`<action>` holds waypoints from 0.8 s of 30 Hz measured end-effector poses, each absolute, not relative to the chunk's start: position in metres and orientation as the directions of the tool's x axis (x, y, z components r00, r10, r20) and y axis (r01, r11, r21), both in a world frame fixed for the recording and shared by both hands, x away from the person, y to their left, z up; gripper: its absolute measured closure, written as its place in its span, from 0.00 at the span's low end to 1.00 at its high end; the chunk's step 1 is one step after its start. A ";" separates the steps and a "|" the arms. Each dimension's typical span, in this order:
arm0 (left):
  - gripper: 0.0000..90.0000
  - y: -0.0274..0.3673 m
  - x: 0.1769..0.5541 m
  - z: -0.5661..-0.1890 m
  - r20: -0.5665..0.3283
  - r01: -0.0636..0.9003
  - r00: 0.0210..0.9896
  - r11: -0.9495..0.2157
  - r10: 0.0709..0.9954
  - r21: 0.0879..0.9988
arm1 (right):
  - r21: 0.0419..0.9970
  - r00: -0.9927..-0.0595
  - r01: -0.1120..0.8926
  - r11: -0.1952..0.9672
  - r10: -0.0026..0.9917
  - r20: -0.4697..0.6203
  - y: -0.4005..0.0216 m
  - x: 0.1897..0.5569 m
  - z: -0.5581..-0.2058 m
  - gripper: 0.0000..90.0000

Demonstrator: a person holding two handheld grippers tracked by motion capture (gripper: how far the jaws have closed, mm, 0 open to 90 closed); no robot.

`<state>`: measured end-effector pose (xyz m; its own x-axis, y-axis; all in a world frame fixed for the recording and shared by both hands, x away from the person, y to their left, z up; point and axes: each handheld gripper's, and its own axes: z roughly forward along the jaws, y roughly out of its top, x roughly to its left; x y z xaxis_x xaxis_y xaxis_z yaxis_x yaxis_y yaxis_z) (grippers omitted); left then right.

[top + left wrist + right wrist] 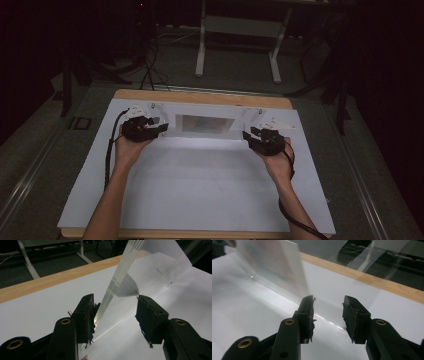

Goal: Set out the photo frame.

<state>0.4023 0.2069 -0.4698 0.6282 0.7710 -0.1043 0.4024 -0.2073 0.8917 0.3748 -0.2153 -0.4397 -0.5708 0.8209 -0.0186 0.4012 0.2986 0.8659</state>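
Both forearms come in nearest, one gripper per hand, cables trailing back along my wrists.

Left gripper (pixel 115 320): jaws apart. Clear acrylic stand (pixel 150 267) rises between them; its slanted edge runs down just beside my left-hand jaw. Can't tell if that pad touches it. Right-hand jaw stands clear of the sheet, visible gap. Not clamped, as far as I can see.

Right gripper (pixel 328 315): jaws parted, nothing between them but white table mat (pixel 249 315). No grip. The stand's near end, with the printed insert (pixel 269 262) blurred inside it, sits just above and beyond my left-hand jaw, close to its tip; contact not clear. A bright seam on the mat runs across right under the gap.

From the high view: left gripper (pixel 142 129) and right gripper (pixel 265 139) sit at opposite ends of the stand (pixel 207 125), which stands upright between them, long side across the mat (pixel 200 190). Left gripper is right at its end; right gripper is just off the other end, slightly nearer me.

Beyond the jaws: the mat carries on to the wooden table edge (pixel 200 96), a light strip along the far side. Past that, dark floor, loose cables (pixel 150 70), and the white legs of another table frame (pixel 240 45). Rest of the room too dark to read.
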 end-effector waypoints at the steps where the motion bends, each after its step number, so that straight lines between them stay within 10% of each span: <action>1: 0.55 0.207 0.402 -0.470 -0.104 0.402 0.628 -0.207 0.771 0.892 | 0.865 -0.563 0.405 0.297 0.826 -0.020 -0.218 0.376 -0.440 0.66; 24: 0.55 0.205 0.408 -0.471 -0.110 0.404 0.607 -0.187 0.787 0.895 | 0.886 -0.592 0.372 0.279 0.806 -0.005 -0.226 0.416 -0.455 0.51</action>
